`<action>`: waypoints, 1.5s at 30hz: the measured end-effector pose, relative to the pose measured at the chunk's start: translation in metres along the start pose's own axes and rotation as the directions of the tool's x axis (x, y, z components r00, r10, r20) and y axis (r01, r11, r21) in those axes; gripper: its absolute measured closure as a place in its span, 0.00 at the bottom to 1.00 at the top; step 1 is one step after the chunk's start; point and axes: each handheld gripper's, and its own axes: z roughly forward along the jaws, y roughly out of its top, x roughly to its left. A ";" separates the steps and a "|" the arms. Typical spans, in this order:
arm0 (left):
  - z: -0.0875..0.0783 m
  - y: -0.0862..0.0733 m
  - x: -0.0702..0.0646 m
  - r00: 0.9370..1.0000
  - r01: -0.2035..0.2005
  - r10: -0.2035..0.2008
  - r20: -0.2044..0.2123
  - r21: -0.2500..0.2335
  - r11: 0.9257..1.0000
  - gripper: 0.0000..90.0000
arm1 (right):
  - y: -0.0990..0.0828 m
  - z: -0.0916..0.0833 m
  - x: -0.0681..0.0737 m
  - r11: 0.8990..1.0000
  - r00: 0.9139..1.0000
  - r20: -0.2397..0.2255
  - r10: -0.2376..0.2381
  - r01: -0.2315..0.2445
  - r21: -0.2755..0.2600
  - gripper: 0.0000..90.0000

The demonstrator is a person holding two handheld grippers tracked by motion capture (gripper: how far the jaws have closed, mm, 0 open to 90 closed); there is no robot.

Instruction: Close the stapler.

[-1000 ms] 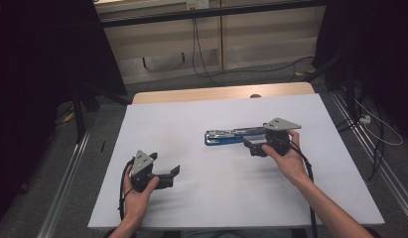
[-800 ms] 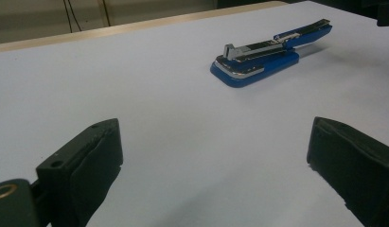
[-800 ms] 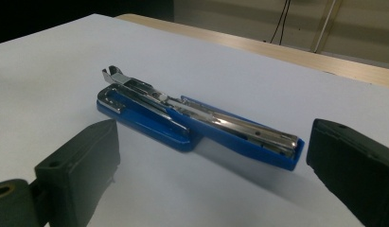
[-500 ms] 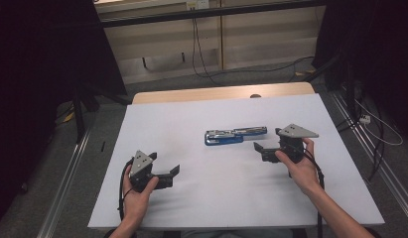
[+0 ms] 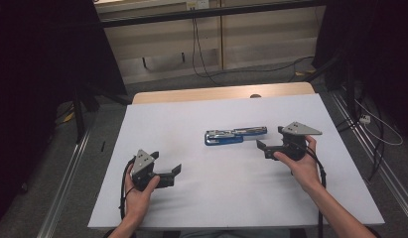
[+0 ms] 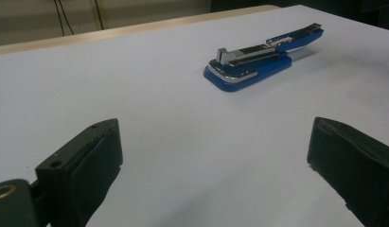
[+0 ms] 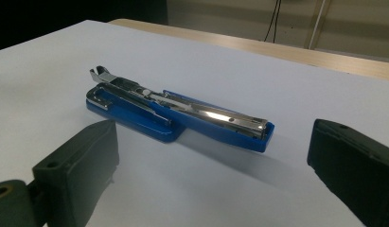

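A blue and chrome stapler (image 5: 235, 135) lies flat on the white table top (image 5: 191, 119), a little right of centre, with its top arm swung open. My right gripper (image 5: 270, 139) sits just right of it, open, jaws pointing at its end without touching. In the right gripper view the stapler (image 7: 182, 113) lies close ahead between the wide-spread jaws of that gripper (image 7: 213, 139). My left gripper (image 5: 167, 162) rests open at the front left, well apart from the stapler. From the left gripper view the stapler (image 6: 258, 59) is far ahead, and the left gripper (image 6: 213, 142) holds nothing.
A wooden strip (image 5: 216, 94) shows along the table's far edge. Cables (image 5: 201, 54) trail on the floor beyond it. Metal rails (image 5: 67, 168) run along both sides of the table. A cable hangs from each gripper toward the front edge.
My right gripper has drawn back to the right, off the stapler's end, and the stapler has stayed in place. The left gripper has not moved.
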 end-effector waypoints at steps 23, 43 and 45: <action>0.068 0.031 -0.016 0.997 -0.055 0.054 0.051 0.018 0.998 0.08 | -0.009 0.009 -0.011 0.999 1.000 -0.005 0.009 -0.008 0.043 0.23; 0.121 0.050 -0.009 0.998 -0.043 0.042 0.044 0.023 0.999 0.07 | -0.008 0.022 -0.012 0.998 0.999 -0.030 -0.021 0.023 0.060 0.45; 0.126 0.052 -0.010 0.997 -0.047 0.046 0.057 0.027 0.999 0.07 | -0.007 0.023 -0.011 0.998 0.999 -0.031 -0.018 0.019 0.056 0.47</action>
